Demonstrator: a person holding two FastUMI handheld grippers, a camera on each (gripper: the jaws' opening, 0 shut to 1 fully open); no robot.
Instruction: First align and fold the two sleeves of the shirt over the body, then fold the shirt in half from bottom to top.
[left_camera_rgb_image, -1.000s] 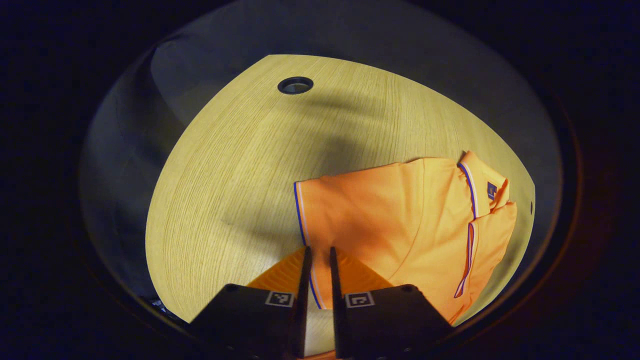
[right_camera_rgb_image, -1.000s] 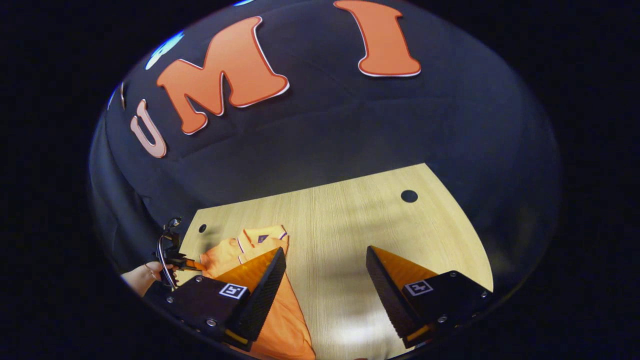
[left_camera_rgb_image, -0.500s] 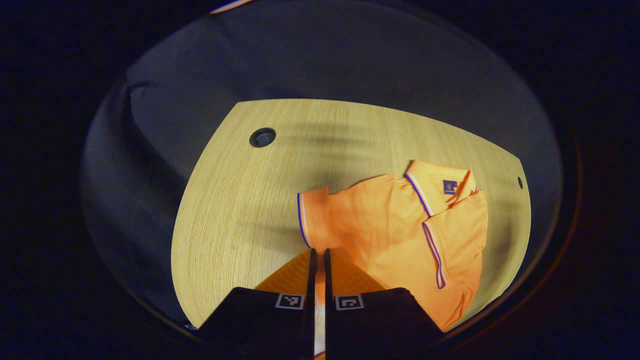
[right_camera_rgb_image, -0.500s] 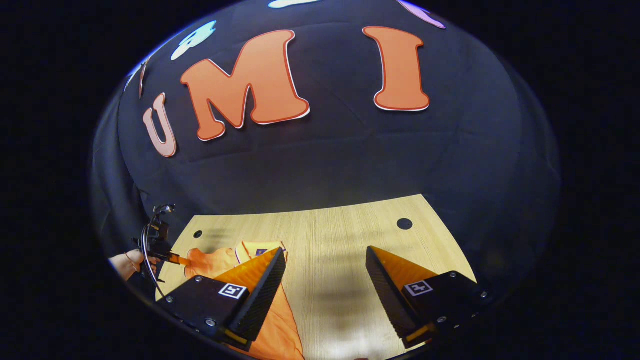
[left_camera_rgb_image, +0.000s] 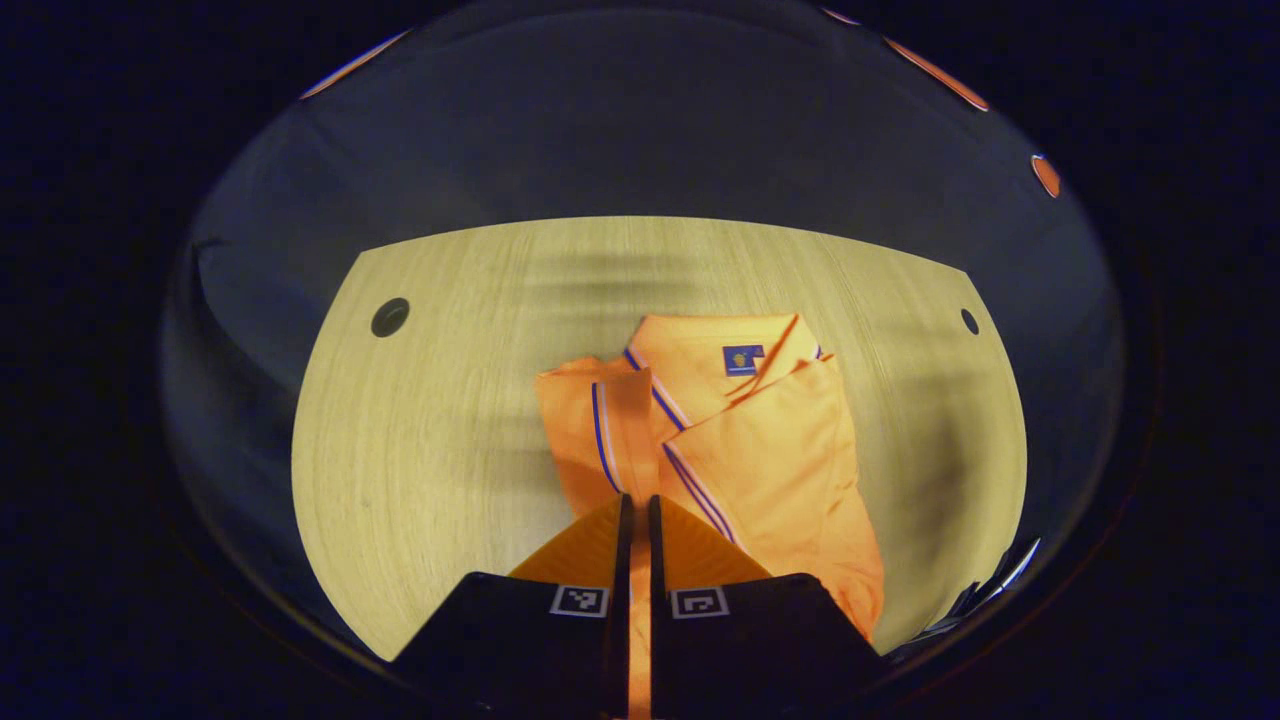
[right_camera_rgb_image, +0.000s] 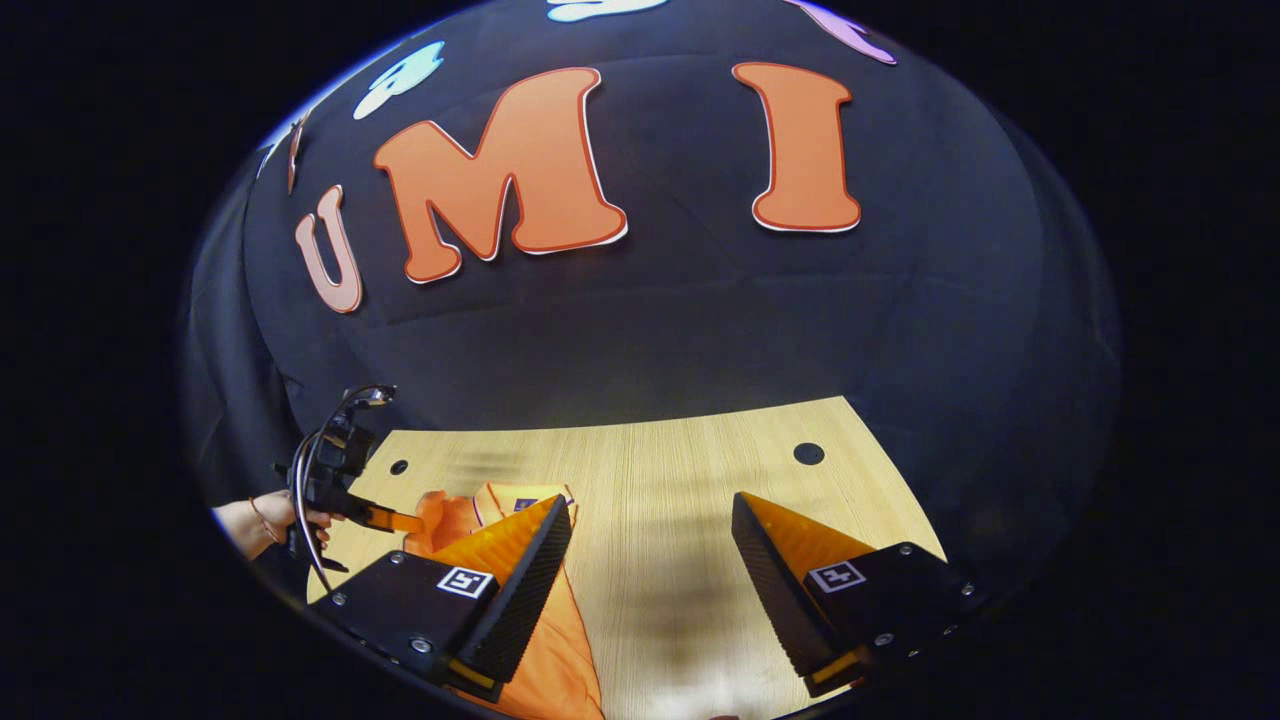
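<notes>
**Left sleeve pinched over an orange polo shirt on the bench**

In the left gripper view, the left hand-held gripper (left_camera_rgb_image: 635, 505) has its fingers pressed nearly together, with a thin strip of orange fabric caught between them. That fabric belongs to the left sleeve (left_camera_rgb_image: 600, 425) of the orange polo shirt (left_camera_rgb_image: 770, 460), whose blue-and-white striped cuff runs down toward the fingertips. The sleeve is lifted and drawn over the shirt's body. The shirt lies near the middle of the light wooden bench (left_camera_rgb_image: 430, 450), collar (left_camera_rgb_image: 710, 360) toward the far edge, with a small blue tag inside the neck. The other sleeve already lies folded across the body, its striped cuff slanting diagonally.

In the right gripper view, the right hand-held gripper (right_camera_rgb_image: 650, 525) hangs above the bench with its fingers spread wide apart and nothing between them. The shirt sits at lower left, partly behind the near finger. Farther off at left, a hand (right_camera_rgb_image: 270, 515) holds the left hand-held gripper above the shirt's edge.
</notes>
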